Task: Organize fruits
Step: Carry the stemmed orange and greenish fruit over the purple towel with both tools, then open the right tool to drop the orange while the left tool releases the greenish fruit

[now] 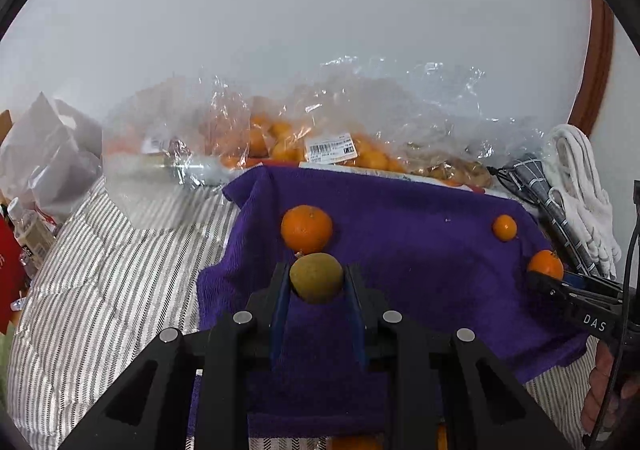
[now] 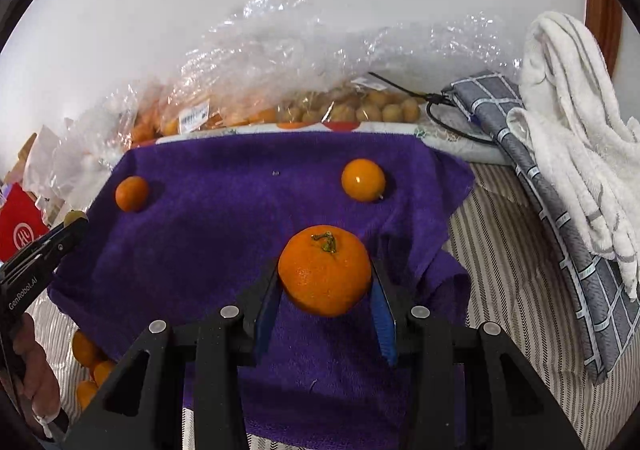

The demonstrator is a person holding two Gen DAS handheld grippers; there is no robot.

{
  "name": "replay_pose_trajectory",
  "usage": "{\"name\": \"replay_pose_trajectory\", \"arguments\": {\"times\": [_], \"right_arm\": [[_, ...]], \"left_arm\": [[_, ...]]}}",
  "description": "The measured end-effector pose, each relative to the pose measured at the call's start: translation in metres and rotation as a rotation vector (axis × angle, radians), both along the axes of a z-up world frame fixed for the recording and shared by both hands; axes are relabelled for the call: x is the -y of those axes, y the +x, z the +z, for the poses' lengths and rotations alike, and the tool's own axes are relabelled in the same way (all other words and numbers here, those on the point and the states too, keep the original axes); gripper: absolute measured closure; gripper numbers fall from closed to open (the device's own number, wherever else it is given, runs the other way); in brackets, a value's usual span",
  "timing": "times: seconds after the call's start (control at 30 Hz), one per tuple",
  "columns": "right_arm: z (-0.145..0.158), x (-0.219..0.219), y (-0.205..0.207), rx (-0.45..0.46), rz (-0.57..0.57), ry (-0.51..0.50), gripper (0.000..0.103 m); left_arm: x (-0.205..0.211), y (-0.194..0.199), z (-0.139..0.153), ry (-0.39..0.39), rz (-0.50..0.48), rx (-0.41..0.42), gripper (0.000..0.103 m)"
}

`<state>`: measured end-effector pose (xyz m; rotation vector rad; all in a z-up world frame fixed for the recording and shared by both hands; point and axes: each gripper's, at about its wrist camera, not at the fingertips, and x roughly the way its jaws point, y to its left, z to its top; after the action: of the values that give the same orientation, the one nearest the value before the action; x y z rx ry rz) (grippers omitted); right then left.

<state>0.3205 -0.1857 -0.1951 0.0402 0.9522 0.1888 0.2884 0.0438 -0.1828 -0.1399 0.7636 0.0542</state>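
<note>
Both views are bright and evenly lit, soft indoor light with no obvious single source. The white wall (image 1: 320, 30) goes a bit grey and flat in the left wrist view and nearly blows out in the right one. Shadows are faint, just small dark smudges beside the oranges on the purple towel (image 2: 240, 210). The yellow-orange fruit (image 2: 363, 180) shows a small glare spot, and the clear plastic bags (image 1: 320, 110) sparkle with highlights. Heavy fisheye bending curves the edges, with black vignette corners. The tool (image 1: 316, 282) bodies up close look soft, and overall detail is slightly mushy, video-compressed.
</note>
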Motion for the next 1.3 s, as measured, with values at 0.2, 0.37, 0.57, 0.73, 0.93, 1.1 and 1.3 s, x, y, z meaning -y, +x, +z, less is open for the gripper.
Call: {"name": "replay_pose_trajectory", "arguments": {"times": [0.2,0.37,0.57,0.73,0.93,1.1,1.3], "right_arm": [[-0.004,-0.003,-0.001,-0.013,0.009,-0.011,0.061],[-0.009,-0.009,-0.001,-0.033,0.019,-0.009,0.061],[-0.013,-0.017,-0.003,-0.036,0.035,-0.04,0.061],[-0.014,-0.019,-0.004,-0.031,0.035,-0.049,0.06],[-0.014,-0.02,-0.003,-0.036,0.039,-0.054,0.055],[-0.013,-0.024,-0.005,-0.037,0.046,-0.072,0.048],[-0.007,-0.027,-0.011,-0.008,0.051,-0.085,0.035]], "left_arm": [[0.002,0.002,-0.006,0.01,-0.005,-0.031,0.077],[0.003,0.005,-0.011,0.019,-0.015,-0.066,0.077],[0.003,0.009,-0.016,0.033,-0.017,-0.095,0.077],[0.004,0.01,-0.018,0.037,-0.02,-0.115,0.077],[0.004,0.012,-0.021,0.043,-0.019,-0.131,0.077],[0.003,0.012,-0.021,0.042,-0.019,-0.131,0.077],[0.003,0.012,-0.021,0.047,-0.016,-0.127,0.077]]}}
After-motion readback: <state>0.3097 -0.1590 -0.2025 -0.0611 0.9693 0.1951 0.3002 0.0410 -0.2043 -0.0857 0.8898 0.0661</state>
